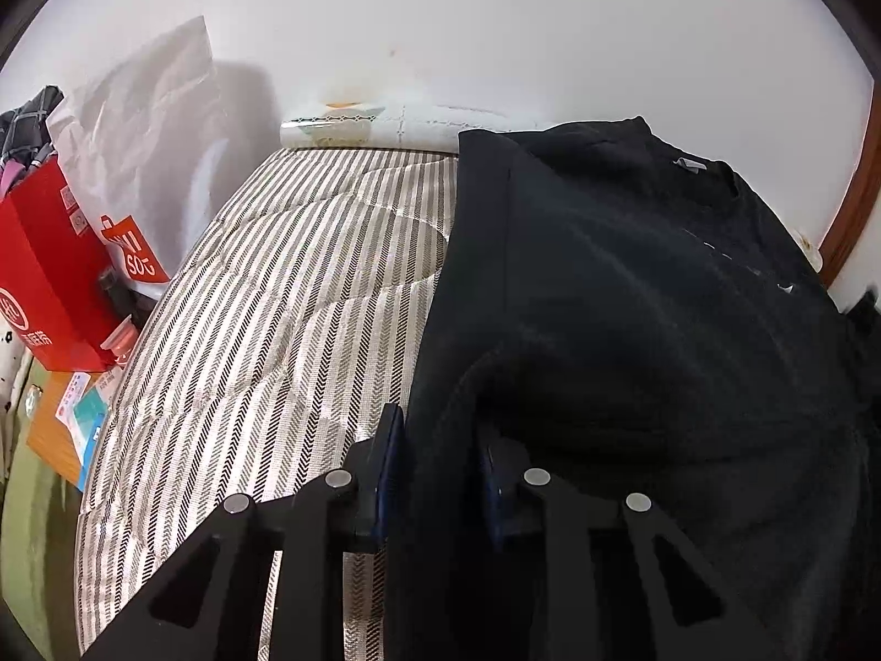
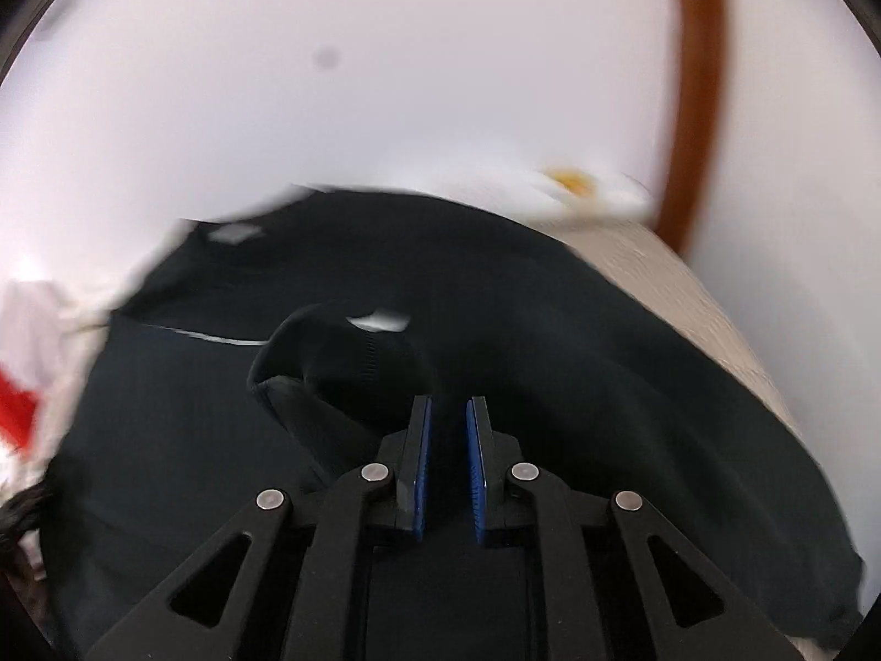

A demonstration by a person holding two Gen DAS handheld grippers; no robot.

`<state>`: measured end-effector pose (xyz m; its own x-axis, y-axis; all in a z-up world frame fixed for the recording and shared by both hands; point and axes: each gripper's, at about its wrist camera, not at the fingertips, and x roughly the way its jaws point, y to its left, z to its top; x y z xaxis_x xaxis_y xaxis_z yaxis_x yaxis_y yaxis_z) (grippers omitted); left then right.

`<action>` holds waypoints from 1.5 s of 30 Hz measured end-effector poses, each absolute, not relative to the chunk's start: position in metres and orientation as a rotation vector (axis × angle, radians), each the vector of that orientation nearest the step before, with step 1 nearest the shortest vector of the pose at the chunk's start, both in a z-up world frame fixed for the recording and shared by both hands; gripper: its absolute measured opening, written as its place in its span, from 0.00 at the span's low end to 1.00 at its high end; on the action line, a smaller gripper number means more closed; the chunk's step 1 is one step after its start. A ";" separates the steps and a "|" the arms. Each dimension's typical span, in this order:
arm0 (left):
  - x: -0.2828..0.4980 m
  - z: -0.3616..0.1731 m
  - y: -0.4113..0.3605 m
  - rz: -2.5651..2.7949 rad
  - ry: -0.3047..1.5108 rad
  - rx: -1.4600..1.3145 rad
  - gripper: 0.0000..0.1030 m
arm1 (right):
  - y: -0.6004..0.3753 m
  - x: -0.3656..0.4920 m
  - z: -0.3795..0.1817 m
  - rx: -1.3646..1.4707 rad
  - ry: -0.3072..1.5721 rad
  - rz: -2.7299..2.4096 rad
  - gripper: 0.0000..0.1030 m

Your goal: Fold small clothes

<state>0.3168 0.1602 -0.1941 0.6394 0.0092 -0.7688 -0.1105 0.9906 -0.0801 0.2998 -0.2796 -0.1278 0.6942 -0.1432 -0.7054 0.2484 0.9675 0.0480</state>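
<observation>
While the black T-shirt lies spread on the striped mattress, its long axis is seen to run from the hem, nearest the left gripper, to the collar at the far end by the white wall. In the left wrist view the shirt's left edge is taken between the jaws: dark cloth fills the narrow gap and the blue pads are pressed against it, so a pinch on the hem corner is judged. The bare striped ticking lies to the left of the shirt, and a red box and a white bag stand beyond the mattress edge, well apart from the shirt.

In the right wrist view, which is blurred, the right gripper is held above the shirt's right half, with the jaws drawn nearly together. A slim gap is left between the pads and nothing is seen inside it; the cloth is judged to lie below, not gripped. A raised fold of the shirt, perhaps a sleeve, lies just ahead and to the left of these jaws, towards the collar.

The coming fold is judged to turn on this: the near left edge is already held, whereas the right side is only hovered over, so a grip there is still wanted before the hem can be carried towards the collar.
</observation>
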 end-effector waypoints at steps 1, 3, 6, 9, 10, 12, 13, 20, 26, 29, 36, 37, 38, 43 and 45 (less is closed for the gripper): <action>0.316 -0.194 0.161 0.068 0.878 -0.125 0.25 | -0.288 0.300 -0.131 0.134 0.793 -0.270 0.13; 0.315 -0.194 0.161 0.064 0.883 -0.129 0.24 | -0.291 0.298 -0.129 0.137 0.791 -0.289 0.13; 0.314 -0.194 0.164 0.055 0.895 -0.138 0.24 | -0.273 0.299 -0.113 0.100 0.755 -0.255 0.27; 0.311 -0.191 0.170 0.047 0.906 -0.152 0.24 | -0.228 0.306 -0.099 0.038 0.711 -0.183 0.51; 0.308 -0.189 0.173 0.046 0.906 -0.156 0.24 | -0.210 0.313 -0.097 0.018 0.706 -0.137 0.51; 0.305 -0.186 0.176 0.036 0.905 -0.149 0.24 | -0.171 0.332 -0.097 -0.013 0.719 -0.033 0.51; 0.305 -0.185 0.177 0.029 0.904 -0.152 0.24 | -0.146 0.342 -0.100 -0.026 0.720 0.019 0.51; 0.310 -0.188 0.169 0.001 0.881 -0.106 0.24 | -0.020 0.406 -0.124 -0.115 0.756 0.275 0.51; 0.310 -0.186 0.159 0.003 0.832 -0.056 0.23 | 0.040 0.463 -0.138 -0.117 0.799 0.405 0.51; 0.311 -0.186 0.159 -0.003 0.823 -0.074 0.22 | 0.058 0.496 -0.152 -0.100 0.850 0.451 0.51; 0.310 -0.186 0.163 -0.024 0.816 -0.117 0.10 | 0.082 0.541 -0.175 -0.040 0.895 0.515 0.15; 0.310 -0.185 0.164 -0.022 0.811 -0.124 0.09 | 0.084 0.541 -0.173 -0.041 0.888 0.517 0.12; 0.308 -0.184 0.168 -0.015 0.804 -0.140 0.08 | 0.086 0.541 -0.169 -0.037 0.873 0.522 0.10; 0.306 -0.182 0.185 0.028 0.797 -0.194 0.08 | 0.101 0.544 -0.158 -0.014 0.832 0.565 0.09; 0.308 -0.185 0.190 0.042 0.818 -0.212 0.08 | 0.114 0.548 -0.162 -0.024 0.840 0.564 0.09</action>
